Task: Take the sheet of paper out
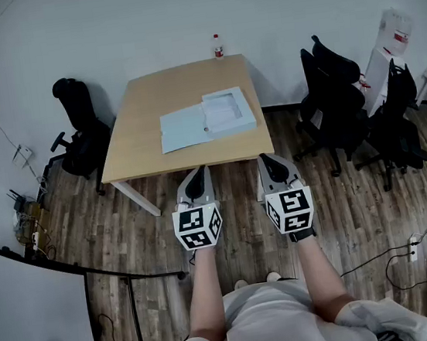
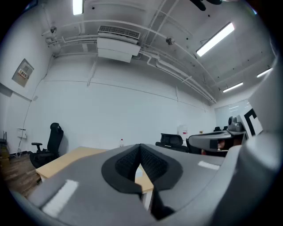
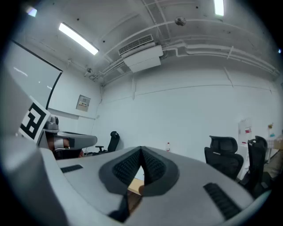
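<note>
Sheet of paper: inside the open pale-blue folder on the bench, upper centre of frame.
Left hand-held gripper: jaws together, empty, below the bench's near edge, well apart from the folder.
Right hand-held gripper: likewise closed, empty.

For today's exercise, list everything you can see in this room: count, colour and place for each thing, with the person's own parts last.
table: one, light wood, middle of the room
file box: one, pale blue, open on the table
sheet of paper: white, inside the file box; count unclear
bottle: one, clear, red cap, table's far edge
left chair: one, black, left of the table
right chairs: at least two, black, right of the table
air conditioner: one, white, high on the wall
left gripper: grey, jaws shut, empty
right gripper: grey, jaws shut, empty
</note>
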`<state>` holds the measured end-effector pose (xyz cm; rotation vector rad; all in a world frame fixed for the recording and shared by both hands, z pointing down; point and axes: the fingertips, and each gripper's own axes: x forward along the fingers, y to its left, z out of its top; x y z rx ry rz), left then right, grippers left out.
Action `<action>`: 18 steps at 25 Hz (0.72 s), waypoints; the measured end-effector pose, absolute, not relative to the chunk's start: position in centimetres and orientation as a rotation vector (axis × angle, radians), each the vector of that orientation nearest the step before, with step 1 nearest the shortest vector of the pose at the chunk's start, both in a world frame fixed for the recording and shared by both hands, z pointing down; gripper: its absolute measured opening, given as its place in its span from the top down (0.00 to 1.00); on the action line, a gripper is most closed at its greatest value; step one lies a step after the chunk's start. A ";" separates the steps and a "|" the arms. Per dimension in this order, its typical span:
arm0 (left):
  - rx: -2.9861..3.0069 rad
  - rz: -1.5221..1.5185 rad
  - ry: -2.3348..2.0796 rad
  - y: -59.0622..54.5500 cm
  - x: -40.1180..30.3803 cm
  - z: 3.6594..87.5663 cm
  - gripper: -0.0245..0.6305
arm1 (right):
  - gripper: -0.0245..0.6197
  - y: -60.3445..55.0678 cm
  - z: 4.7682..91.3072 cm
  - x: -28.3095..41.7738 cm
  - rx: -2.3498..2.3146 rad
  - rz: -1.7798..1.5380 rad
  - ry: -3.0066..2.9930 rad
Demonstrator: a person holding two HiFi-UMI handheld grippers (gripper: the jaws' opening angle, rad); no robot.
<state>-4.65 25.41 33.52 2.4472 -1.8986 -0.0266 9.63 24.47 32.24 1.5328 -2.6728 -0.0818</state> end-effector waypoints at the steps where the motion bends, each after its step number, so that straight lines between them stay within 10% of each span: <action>1: 2.446 -0.024 -1.907 25.4 -5.0 33.5 0.95 | 0.94 24.4 32.2 9.4 1.534 -0.083 -2.672; 18: 2.435 0.042 -1.956 25.8 -13.6 35.8 0.95 | 0.94 24.9 33.6 1.0 1.522 -0.083 -2.672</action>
